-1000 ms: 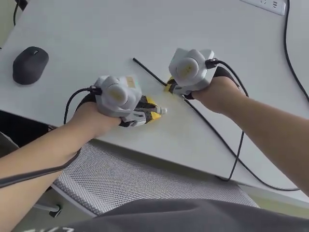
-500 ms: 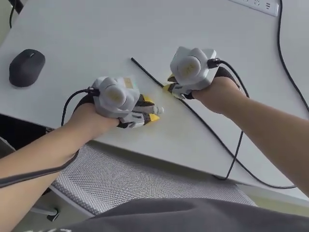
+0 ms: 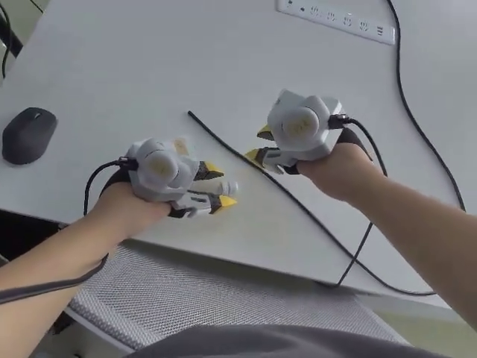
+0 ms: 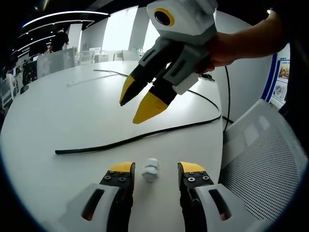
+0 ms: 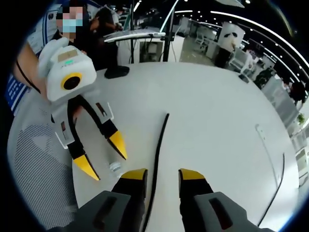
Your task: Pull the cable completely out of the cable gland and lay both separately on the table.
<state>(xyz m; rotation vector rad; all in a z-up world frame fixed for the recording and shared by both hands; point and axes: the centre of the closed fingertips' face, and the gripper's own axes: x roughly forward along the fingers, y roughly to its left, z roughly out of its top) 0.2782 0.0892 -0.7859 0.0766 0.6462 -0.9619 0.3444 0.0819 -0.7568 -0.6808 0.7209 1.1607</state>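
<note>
In the head view, the smooth white table (image 3: 149, 67) has a thin black cable (image 3: 223, 138) lying on it. It runs in a nearly straight line from 11 o'clock to 5 o'clock. The left gripper (image 3: 218, 186) has its yellow pointy claws spread apart. The small white cable gland (image 3: 230, 186) sits right at its tips, on the 3 o'clock side. The right gripper (image 3: 259, 144) is spread open too, just above the cable. A round dark mouse (image 3: 28, 134) lies at 9 o'clock. A long white power strip (image 3: 335, 19) lies at 1 o'clock. A grey mesh chair (image 3: 223, 298) is at 6 o'clock.

In the left gripper view, the left gripper (image 4: 155, 168) is open wide. The cable gland (image 4: 150, 170) lies on the table between the two claws and touches neither. It is a stubby white plastic piece with ridges. The cable (image 4: 145, 134) lies apart from it, toward 12 o'clock. The right gripper (image 4: 131, 109) hangs above the cable with its claws open.

In the right gripper view, the right gripper (image 5: 162, 175) is spread open. The cable (image 5: 161, 140) passes between its claws, closer to the 9 o'clock one. At 8 o'clock the cable gland (image 5: 115, 166) lies between the open tips of the left gripper (image 5: 107, 163).
</note>
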